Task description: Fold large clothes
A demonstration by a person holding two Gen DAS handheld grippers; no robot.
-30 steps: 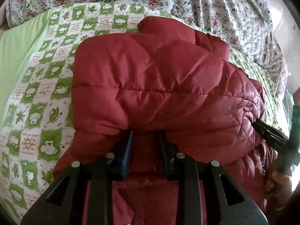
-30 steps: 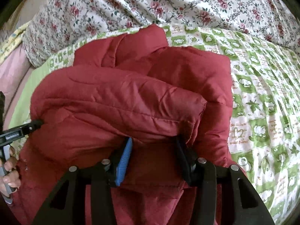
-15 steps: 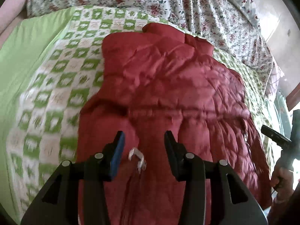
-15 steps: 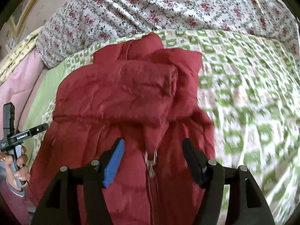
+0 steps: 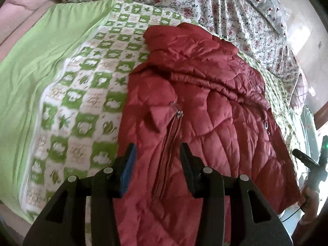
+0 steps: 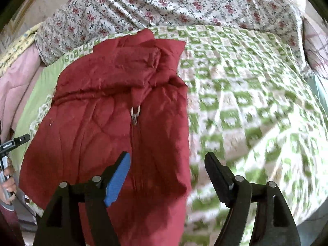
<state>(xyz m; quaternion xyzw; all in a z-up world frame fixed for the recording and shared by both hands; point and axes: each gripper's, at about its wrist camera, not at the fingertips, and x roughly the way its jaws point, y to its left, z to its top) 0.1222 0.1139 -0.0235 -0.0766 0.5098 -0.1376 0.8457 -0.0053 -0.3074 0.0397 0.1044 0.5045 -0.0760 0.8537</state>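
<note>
A dark red quilted jacket [image 5: 205, 106] lies on the bed, its upper part folded over, a metal zip pull [image 5: 178, 112] showing on the front. In the right wrist view the jacket [image 6: 106, 110] lies left of centre with the zip pull [image 6: 135, 111] in the middle. My left gripper [image 5: 156, 153] is open and empty above the jacket's near edge. My right gripper [image 6: 167, 164] is open wide and empty, above the jacket's right edge. The right gripper also shows in the left wrist view [image 5: 307, 162], and the left gripper in the right wrist view [image 6: 14, 141].
The jacket rests on a green-and-white checked blanket [image 5: 82, 94], also seen in the right wrist view [image 6: 246, 94]. A floral quilt [image 6: 164, 6] is heaped at the back. A plain green sheet [image 5: 37, 57] and pink bedding [image 6: 14, 82] lie at the left.
Both grippers let go of the jacket fold and drew back and up. The folded part now lies flat on the jacket. The right gripper opened wider.
</note>
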